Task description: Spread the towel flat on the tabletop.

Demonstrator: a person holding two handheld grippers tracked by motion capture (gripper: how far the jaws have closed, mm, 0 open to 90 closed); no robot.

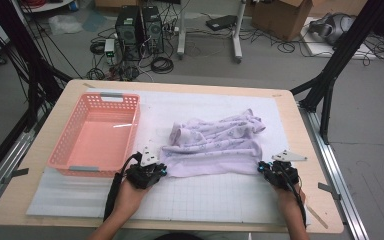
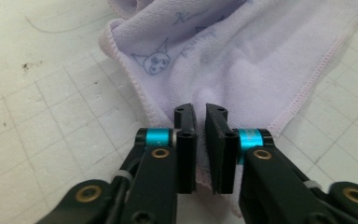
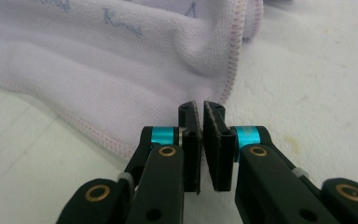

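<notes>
Both jaws clench near corners of the towel (image 1: pixel 215 145): left gripper (image 1: pixel 156 170) and right gripper (image 1: pixel 266 169), its long axis spanning between them.

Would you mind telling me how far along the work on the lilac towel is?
Done: both near corners are pinched, by the left gripper and the right gripper. In hand: the lilac towel, still crumpled on the mat. Left: probably spreading or folding it; the pink basket holds nothing.
</notes>
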